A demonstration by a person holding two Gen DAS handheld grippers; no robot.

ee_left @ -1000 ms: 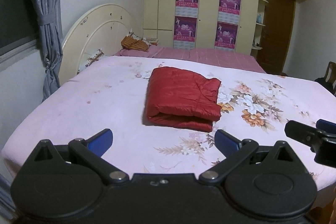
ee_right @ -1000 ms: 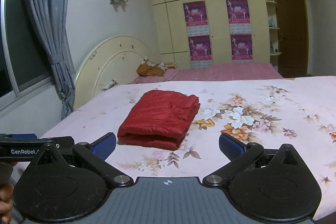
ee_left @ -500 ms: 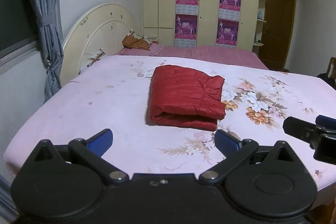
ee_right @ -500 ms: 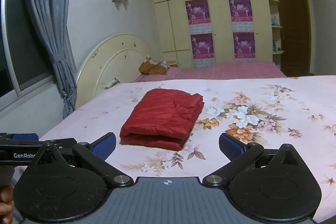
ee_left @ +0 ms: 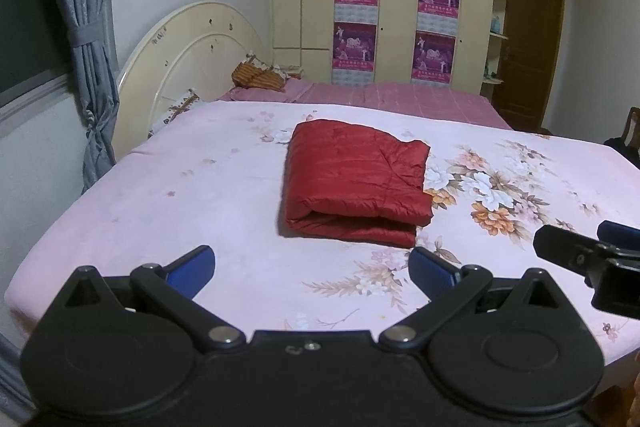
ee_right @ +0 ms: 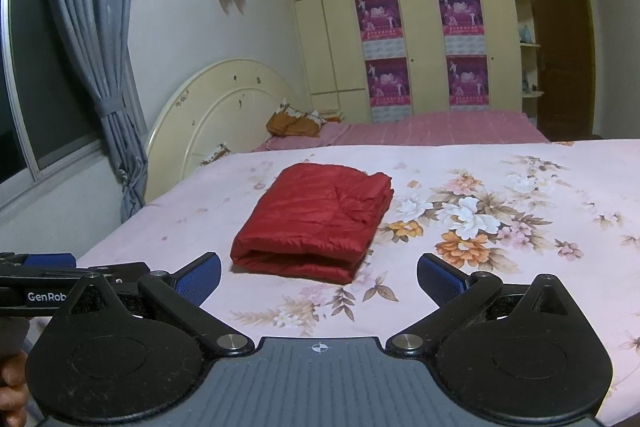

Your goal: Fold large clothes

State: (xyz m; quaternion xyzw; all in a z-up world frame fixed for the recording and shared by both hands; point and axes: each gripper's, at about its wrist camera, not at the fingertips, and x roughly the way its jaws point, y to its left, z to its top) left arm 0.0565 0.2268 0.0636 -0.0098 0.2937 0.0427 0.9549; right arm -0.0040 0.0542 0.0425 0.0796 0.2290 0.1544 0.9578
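The red jacket (ee_left: 356, 183) lies folded on the flowered bedsheet (ee_left: 200, 187), ahead of both grippers and apart from them. The left gripper (ee_left: 312, 269) and the right gripper (ee_right: 319, 277) both stand wide and hold nothing. A headboard (ee_right: 224, 107) stands beyond, left.

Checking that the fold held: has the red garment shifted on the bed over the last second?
No. The red garment lies in the same spot against the flower print beside it; only the cameras drifted a little. Both claws are open and clear of it.
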